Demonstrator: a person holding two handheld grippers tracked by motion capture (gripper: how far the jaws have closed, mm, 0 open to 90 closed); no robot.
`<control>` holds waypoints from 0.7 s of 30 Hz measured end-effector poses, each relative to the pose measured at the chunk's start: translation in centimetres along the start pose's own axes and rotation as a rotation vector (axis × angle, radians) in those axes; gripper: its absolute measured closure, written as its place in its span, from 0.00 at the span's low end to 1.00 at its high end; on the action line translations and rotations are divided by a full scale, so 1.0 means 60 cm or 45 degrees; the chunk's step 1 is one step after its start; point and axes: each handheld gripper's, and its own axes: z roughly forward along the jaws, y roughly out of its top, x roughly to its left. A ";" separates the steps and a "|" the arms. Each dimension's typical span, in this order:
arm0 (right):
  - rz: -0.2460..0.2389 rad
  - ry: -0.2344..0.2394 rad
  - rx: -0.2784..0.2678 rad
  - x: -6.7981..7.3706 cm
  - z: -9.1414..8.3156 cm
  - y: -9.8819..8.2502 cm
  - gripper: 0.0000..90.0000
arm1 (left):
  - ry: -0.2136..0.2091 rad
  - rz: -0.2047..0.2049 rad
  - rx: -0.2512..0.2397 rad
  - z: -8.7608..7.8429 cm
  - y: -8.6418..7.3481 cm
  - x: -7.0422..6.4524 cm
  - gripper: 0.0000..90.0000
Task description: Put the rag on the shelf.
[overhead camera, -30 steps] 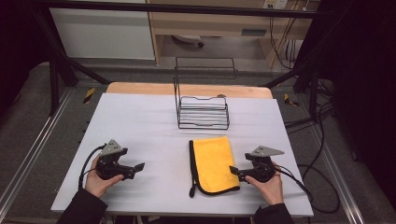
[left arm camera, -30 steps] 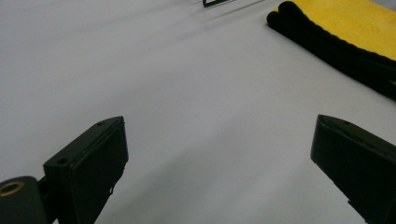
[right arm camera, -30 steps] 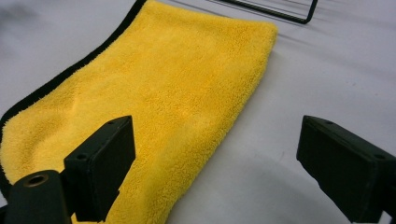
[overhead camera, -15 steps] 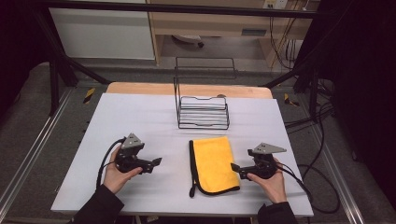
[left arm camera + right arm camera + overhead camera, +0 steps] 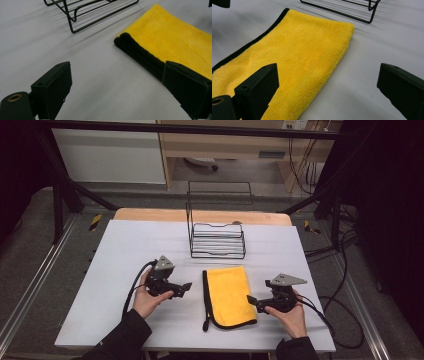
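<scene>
A folded yellow cloth [image 5: 227, 292] with a black border lies flat on the white table [image 5: 125, 250], near its front. My left gripper [image 5: 187, 287] is held just left of the cloth, pointing at its black edge [image 5: 140, 53], jaws open and empty [image 5: 116, 75]. My right gripper [image 5: 250, 299] sits at the cloth's right edge, pointing left. Its jaws have just been opening and now stand wide [image 5: 328, 72]; the cloth's right edge [image 5: 299, 47] lies ahead of them, untouched by the pads.
A black wire rack [image 5: 217, 240] stands behind the cloth, toward the table's back; its base wires show in the left gripper view [image 5: 82, 12] and the right gripper view [image 5: 352, 10]. Cables trail from both grippers. Bare white table surrounds the cloth.
My left gripper has moved right across the table from near the left side to just beside the cloth. The right hand has stayed put, and the cloth has not shifted.
</scene>
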 end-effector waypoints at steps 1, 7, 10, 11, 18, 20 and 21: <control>-0.001 -0.001 0.002 0.000 0.000 0.000 0.05 | -0.003 -0.006 -0.001 0.004 0.004 -0.002 0.10; -0.007 -0.002 -0.001 0.000 0.000 -0.001 0.05 | 0.004 -0.028 0.005 0.030 0.023 -0.008 0.12; -0.005 -0.004 0.001 0.001 0.000 -0.001 0.05 | 0.011 -0.038 0.012 0.043 0.033 -0.012 0.14; -0.007 -0.003 0.003 0.000 0.000 -0.001 0.05 | 0.015 -0.035 0.022 0.048 0.036 -0.012 0.14; -0.005 -0.003 0.005 0.001 -0.001 -0.001 0.04 | 0.034 -0.050 0.066 0.083 0.054 -0.020 0.22; -0.006 -0.006 0.007 0.000 0.000 -0.001 0.04 | 0.044 -0.047 0.081 0.092 0.057 -0.021 0.26; -0.007 -0.005 0.009 0.000 0.000 -0.001 0.04 | 0.047 -0.050 0.088 0.097 0.058 -0.022 0.27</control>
